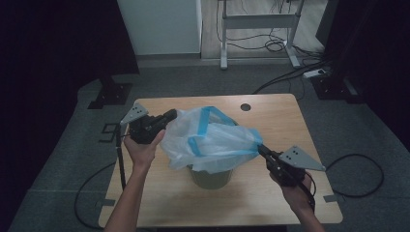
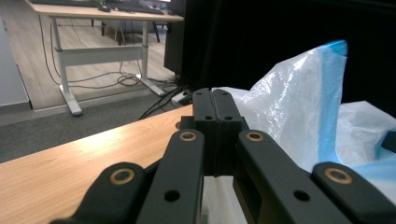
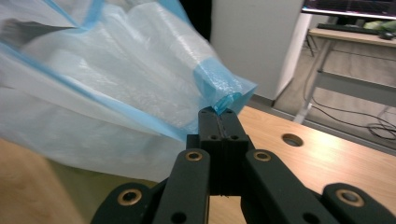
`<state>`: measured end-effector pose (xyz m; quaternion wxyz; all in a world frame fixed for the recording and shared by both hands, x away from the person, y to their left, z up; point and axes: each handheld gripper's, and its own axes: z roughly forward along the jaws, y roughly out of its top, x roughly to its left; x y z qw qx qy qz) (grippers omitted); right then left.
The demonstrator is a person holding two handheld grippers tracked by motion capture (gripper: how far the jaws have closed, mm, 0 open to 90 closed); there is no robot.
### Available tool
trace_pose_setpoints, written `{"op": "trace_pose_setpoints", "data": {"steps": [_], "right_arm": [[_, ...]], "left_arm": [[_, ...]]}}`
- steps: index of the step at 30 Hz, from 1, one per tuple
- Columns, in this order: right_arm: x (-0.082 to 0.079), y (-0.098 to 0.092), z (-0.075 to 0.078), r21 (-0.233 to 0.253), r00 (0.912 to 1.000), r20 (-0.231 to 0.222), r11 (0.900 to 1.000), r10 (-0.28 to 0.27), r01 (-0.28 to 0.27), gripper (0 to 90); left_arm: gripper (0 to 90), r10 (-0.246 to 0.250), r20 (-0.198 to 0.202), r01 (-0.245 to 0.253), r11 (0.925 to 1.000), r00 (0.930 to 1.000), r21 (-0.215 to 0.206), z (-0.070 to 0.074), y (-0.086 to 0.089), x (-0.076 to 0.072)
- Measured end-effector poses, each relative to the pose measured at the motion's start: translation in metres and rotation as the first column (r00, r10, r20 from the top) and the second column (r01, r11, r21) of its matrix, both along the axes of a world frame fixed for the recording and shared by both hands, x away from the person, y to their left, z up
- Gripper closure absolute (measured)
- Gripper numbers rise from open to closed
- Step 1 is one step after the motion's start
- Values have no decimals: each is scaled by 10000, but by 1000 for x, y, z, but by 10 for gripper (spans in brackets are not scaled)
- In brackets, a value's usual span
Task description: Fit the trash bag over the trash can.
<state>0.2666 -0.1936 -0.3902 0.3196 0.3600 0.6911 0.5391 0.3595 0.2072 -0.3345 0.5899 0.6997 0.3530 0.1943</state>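
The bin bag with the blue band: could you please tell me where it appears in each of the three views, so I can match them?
High view: bin bag at table centre, stretched over the small bin between both grippers.
Left gripper view: right half of the picture, beyond the closed jaws.
Right gripper view: upper left, its blue corner pinched at the jaw tips.
Shared landmark: the wooden table, seen in every view.

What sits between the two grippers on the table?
In the high view, the plastic bag is stretched between left gripper and right gripper, over a small bin.
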Motion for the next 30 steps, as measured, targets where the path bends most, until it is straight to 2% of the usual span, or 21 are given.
{"op": "trace_pose_setpoints", "data": {"steps": [4, 5, 7, 9, 10, 11, 14, 17, 21, 23, 24, 29, 30], "right_arm": [[10, -3, 6, -82, 9997, 4, 9996, -260, 260, 894], [16, -5, 13, -74, 9991, 79, 9991, -414, 415, 894], [19, -6, 17, -60, 9987, 142, 9988, -485, 486, 894], [24, -7, 26, -76, 9978, 307, 9982, -589, 592, 894], [28, -8, 37, -49, 9965, 498, 9977, -671, 674, 894], [28, -8, 37, -49, 9965, 498, 9977, -671, 674, 894], [32, -11, 51, 17, 9933, 802, 9965, -829, 830, 894], [31, -15, 59, 211, 9901, 1041, 9955, -942, 925, 894], [26, -20, 55, 275, 9877, 1148, 9943, -1059, 1034, 894], [21, -25, 46, 292, 9887, 1053, 9941, -1068, 1043, 894], [21, -25, 46, 292, 9887, 1053, 9941, -1068, 1043, 894], [8, -29, 23, 287, 9931, 808, 9961, -850, 829, 894], [8, -29, 23, 287, 9931, 808, 9961, -850, 829, 894]], "left_arm": [[900, 110, 75, -107, 9993, 9999, -355, -2, 3, 6], [900, 147, 138, -140, 9987, 9998, -498, -1, 4, 9], [900, 180, 190, -169, 9984, 9997, -547, 0, 5, 10], [900, 246, 315, -225, 9976, 9992, -653, 3, 6, 11], [900, 296, 379, -268, 9970, 9988, -730, 4, 6, 12], [900, 337, 434, -301, 9963, 9985, -800, 6, 8, 12], [900, 508, 650, -437, 9933, 9966, -1068, 9, 13, 9], [900, 604, 842, -496, 9909, 9946, -1248, 8, 18, 1], [900, 635, 1152, -446, 9862, 9913, -1595, 2, 26, -15], [900, 578, 1189, -367, 9844, 9912, -1722, -6, 32, -27], [900, 578, 1189, -367, 9844, 9912, -1722, -6, 32, -27], [900, 322, 1213, -113, 9856, 9921, -1689, -25, 36, -44], [900, 308, 1224, -107, 9868, 9920, -1618, -28, 37, -47]]}}
